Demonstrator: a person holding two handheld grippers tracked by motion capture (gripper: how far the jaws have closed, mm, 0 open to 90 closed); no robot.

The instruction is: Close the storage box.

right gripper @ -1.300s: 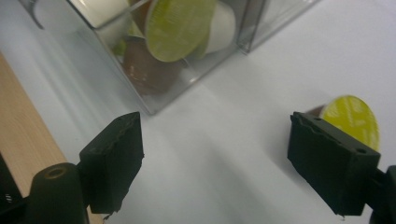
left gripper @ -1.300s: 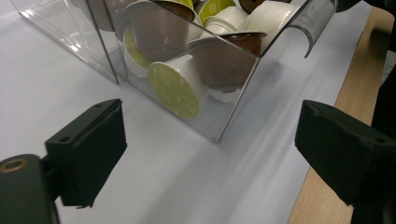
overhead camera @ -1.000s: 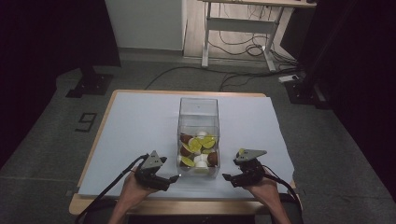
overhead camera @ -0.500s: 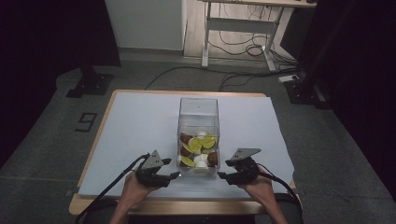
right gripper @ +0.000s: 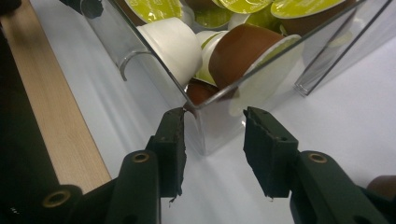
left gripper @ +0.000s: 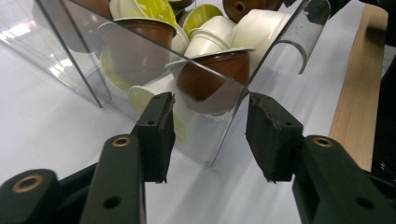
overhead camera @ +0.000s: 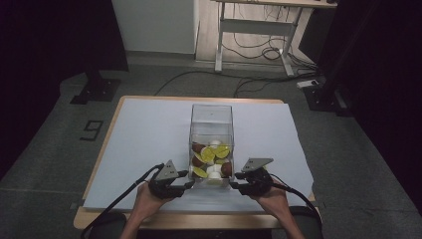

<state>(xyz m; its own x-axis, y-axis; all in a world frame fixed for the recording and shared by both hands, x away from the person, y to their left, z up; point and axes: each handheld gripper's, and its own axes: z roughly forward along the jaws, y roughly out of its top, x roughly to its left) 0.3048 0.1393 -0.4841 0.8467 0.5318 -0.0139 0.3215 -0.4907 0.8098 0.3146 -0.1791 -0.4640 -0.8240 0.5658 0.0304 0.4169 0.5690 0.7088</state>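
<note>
A clear plastic box (overhead camera: 211, 144) of coffee capsules (overhead camera: 211, 160) is sitting near the front edge of a table (overhead camera: 99, 226), with a gripper at each near corner.

The box is standing upright on a pale sheet (overhead camera: 149, 129); its smooth, stiff walls are likely slippery and could crack under a hard squeeze, and the brown, white and green capsules are making it fairly light but loose inside. The left gripper (left gripper: 210, 126) and the right gripper (right gripper: 212, 135) are each straddling a near vertical corner edge, their jaws having just been closing, yet the pads are not pressing on the walls. Those corners look like the best hold. Cables are trailing toward the person, whose hands (overhead camera: 149, 201) are low at the table's front; nothing else is blocking the box.
</note>
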